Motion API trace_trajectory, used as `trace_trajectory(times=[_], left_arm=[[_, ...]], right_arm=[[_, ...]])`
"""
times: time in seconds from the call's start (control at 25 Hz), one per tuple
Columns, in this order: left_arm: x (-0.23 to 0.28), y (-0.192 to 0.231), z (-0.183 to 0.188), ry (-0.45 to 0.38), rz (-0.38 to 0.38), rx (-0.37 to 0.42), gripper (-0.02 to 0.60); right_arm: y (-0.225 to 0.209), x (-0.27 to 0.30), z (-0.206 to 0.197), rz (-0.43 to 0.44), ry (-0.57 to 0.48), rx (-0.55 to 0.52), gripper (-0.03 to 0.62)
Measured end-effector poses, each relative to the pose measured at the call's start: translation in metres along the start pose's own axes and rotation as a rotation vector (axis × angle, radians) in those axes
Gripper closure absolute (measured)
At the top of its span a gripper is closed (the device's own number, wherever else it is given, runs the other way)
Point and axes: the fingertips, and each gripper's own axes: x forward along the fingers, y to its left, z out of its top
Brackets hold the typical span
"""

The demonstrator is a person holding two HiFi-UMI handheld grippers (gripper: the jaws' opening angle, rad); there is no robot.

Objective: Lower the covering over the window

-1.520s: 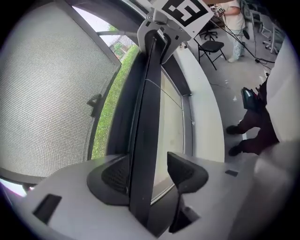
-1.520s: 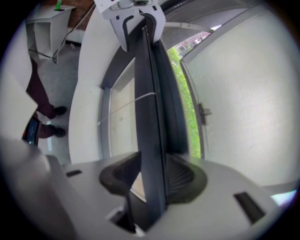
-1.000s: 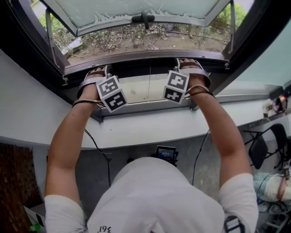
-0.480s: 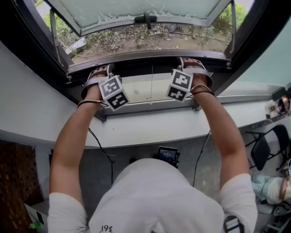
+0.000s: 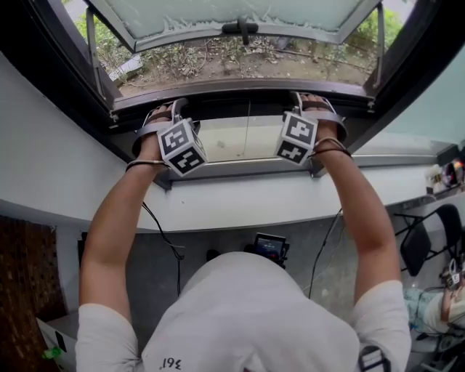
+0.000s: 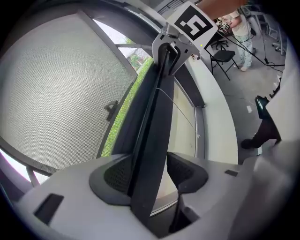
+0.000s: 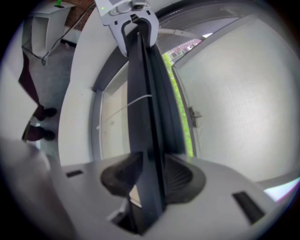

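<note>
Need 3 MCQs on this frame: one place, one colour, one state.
1. In the left gripper view, the dark bar runs:
A) between the jaws
B) below both jaws
C) out of view

2. The person's shirt is:
A) red
B) white
C) black

3. The window sash is:
A) shut
B) removed
C) swung open outward

Key:
1. A, the bar passes between the left gripper's jaws.
2. B, the shirt shows white in the head view.
3. C, the sash tilts outward, with ground seen under it.
</note>
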Motion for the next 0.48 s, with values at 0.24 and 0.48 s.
trace_trajectory(times=[0.24, 0.48], left_arm=[[0.0016, 0.0014, 0.0000, -0.033, 0.020, -0.009, 0.337], [0.0003, 0.0000, 0.0022, -0.036, 0.001, -0.026, 0.337]], right_arm=[[0.0015, 0.0005, 0.0001, 0.006, -0.005, -0.007, 0.443], [0.0019, -0.0003, -0.0017, 0.014, -0.002, -0.014, 0.439]])
